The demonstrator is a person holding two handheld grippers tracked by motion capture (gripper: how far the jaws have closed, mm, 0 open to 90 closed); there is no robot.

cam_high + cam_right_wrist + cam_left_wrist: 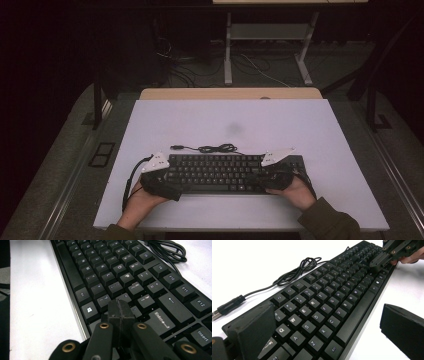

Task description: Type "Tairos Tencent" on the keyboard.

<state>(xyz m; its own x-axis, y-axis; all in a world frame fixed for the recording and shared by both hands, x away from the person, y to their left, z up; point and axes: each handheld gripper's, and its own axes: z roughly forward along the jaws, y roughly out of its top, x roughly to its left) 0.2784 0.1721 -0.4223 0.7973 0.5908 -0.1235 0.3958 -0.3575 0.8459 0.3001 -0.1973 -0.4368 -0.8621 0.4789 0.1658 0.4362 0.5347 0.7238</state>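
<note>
High view: both claws rest at the black keyboard's (225,172) ends.

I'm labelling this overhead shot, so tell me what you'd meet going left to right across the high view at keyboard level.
Left gripper at the keyboard's left end → black keyboard → right gripper at its right end → bare white table top. The coiled USB cable lies behind the keyboard, so it has no place in this order.
</note>
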